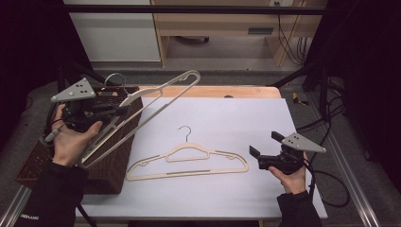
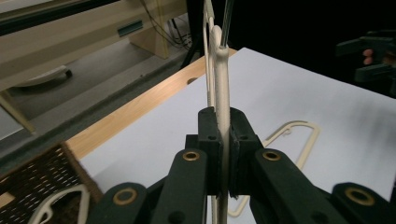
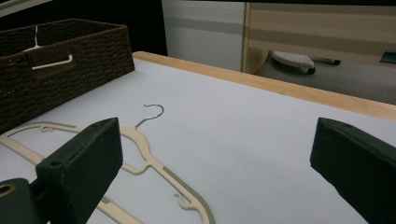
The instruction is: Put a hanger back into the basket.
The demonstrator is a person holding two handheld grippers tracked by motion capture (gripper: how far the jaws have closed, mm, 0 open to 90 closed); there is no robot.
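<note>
A cream plastic hanger [image 1: 142, 111] was held raised over the left edge of the white mat [image 1: 246, 118], its long axis slanted from about 7 o'clock to 1 o'clock in the high view, the metal hook [image 1: 115, 78] lifted toward 11 o'clock. The left gripper [image 1: 113, 109] was clamped on it near the neck; in the left gripper view the jaws were seen pressed flat on the thin beige bar [image 2: 223, 93], edge-on and upright.

A second hanger [image 1: 188, 161] was noted flat on the mat, long axis 9 to 3 o'clock, hook toward 12. The right gripper [image 1: 257, 149] was set just beside its 3 o'clock end, jaws spread wide, nothing between them.

A brown wicker basket [image 1: 111, 165] stood at the mat's 9 o'clock edge. Open mat was seen at 12 to 3 o'clock. The hanger looked slim, with grey strips on its shoulders.
</note>
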